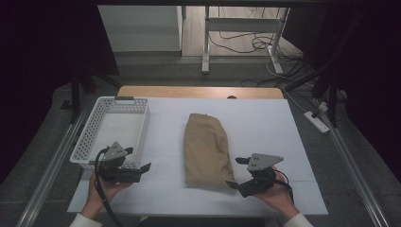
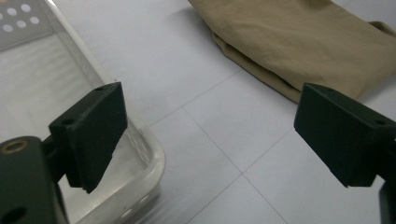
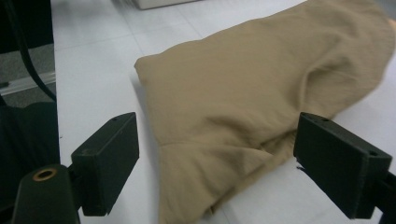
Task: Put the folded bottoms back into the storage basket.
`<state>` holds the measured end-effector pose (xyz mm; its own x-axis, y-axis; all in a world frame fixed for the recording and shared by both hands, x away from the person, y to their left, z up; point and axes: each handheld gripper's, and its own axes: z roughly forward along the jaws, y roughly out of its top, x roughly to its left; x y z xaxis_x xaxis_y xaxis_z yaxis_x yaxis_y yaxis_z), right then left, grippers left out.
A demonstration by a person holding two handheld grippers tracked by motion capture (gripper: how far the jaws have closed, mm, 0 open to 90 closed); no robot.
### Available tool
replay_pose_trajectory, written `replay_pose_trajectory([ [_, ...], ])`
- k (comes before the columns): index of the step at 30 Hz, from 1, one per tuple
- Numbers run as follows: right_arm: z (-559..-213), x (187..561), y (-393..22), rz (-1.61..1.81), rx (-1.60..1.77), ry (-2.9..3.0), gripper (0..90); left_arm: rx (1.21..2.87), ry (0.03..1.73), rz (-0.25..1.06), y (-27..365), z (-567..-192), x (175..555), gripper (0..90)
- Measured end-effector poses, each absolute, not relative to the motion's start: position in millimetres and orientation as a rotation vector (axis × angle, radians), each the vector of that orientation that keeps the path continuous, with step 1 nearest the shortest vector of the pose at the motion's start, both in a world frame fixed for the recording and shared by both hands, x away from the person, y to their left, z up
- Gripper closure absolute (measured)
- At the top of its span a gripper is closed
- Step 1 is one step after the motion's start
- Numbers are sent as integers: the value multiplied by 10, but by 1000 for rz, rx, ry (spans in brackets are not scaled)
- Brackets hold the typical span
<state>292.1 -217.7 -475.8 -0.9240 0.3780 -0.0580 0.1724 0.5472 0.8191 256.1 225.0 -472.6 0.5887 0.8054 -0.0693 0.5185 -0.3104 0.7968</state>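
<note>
Dark curtains point(image 1: 42, 47), grey floor point(image 1: 156, 71), cables point(image 1: 246, 45) beyond table point(image 1: 265, 118)

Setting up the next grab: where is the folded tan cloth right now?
High view: the folded tan cloth lies mid-table, right of the white basket, its near end beside the right gripper.

The white table point(image 1: 265, 118) carries a folded tan cloth point(image 1: 205, 149) beside a white perforated basket point(image 1: 90, 130).
</note>
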Motion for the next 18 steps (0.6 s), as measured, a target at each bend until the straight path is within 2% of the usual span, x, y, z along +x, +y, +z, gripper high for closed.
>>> replay_pose_trajectory([
  [18, -4836, 2961, -1863, 1236, 366, 2681, 153, 1998, 1054, 428, 2227, -4750, 2567, 103],
])
